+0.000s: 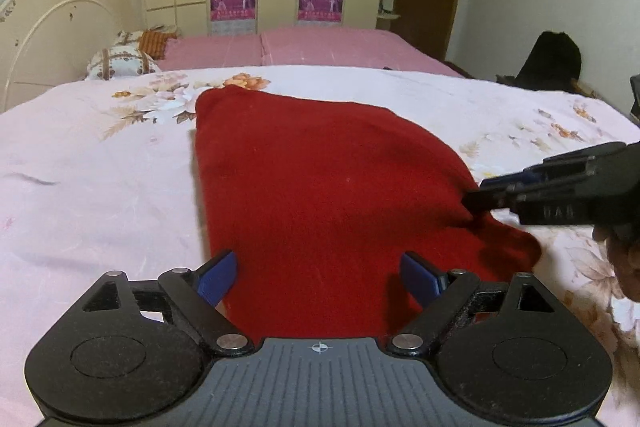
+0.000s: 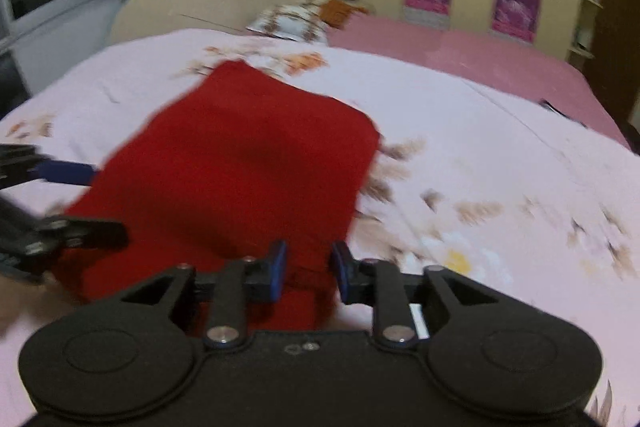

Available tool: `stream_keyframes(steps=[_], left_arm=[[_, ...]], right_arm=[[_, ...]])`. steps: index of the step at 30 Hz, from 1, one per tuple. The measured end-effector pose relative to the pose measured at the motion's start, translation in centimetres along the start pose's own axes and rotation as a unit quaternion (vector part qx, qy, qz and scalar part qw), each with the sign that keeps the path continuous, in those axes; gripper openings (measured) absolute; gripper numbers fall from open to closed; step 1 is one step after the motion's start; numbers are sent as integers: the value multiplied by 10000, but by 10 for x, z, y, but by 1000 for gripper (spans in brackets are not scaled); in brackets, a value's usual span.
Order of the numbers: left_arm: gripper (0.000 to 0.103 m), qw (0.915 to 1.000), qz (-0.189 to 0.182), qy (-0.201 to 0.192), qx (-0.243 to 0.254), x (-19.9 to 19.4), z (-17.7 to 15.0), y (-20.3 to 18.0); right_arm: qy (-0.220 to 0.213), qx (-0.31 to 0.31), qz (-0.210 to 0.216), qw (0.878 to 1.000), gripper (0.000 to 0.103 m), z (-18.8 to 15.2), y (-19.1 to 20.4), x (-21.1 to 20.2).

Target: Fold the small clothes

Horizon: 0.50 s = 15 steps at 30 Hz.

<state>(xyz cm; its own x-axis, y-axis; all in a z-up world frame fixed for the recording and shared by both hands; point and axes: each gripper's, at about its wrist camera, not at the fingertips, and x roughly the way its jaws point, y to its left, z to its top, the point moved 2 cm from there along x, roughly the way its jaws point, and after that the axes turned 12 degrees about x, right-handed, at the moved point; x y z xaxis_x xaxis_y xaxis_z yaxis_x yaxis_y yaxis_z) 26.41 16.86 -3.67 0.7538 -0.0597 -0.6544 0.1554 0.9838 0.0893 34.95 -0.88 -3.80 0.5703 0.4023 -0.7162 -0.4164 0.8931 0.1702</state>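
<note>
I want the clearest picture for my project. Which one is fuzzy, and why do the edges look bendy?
The right wrist view is smeared by motion: the flowers on the bedspread streak. The left wrist view is sharper, and the red cloth shows crisp edges. Both are fisheye, so the bed curves and the corners go dark.

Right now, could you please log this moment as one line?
step: folding | cloth: red, flat on bed | right gripper: pinching cloth's near edge | left gripper: open over cloth
</note>
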Motion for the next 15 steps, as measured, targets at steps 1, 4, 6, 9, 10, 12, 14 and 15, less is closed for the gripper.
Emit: stream_keyframes(steps=[1,4,6,9,10,12,14,15], left_arm=[[87,10000,19,-36,-41,-6,-4,-1],[87,9997,159,100,-145,-12,-17,-4],[87,9990,193,259,-293,-13,-29,-6],[87,9983,201,475,-258,-18,-46,-15],[87,9978,285,566,-184,-20,-52,-18],[87,9978,305,578,-138,-32,-62,-26],[87,9982,265,492,-207,-50,-65,-30],[87,9985,288,417,-212,-61,-65,-33]], right_arm=[[-95,15,-11,10000,26,0,1,-9],[-277,-10,195,9994,30,-10,8,-35],[-28,-142,164,9998,28,-22,14,-31],[221,-119,23,9997,29,-47,11,-24],[206,-33,37,9998,29,-50,8,-28],[221,73,8,9997,32,-51,6,-38],[129,143,49,9998,33,-50,6,-57],[34,170,119,9998,35,-51,6,-69]])
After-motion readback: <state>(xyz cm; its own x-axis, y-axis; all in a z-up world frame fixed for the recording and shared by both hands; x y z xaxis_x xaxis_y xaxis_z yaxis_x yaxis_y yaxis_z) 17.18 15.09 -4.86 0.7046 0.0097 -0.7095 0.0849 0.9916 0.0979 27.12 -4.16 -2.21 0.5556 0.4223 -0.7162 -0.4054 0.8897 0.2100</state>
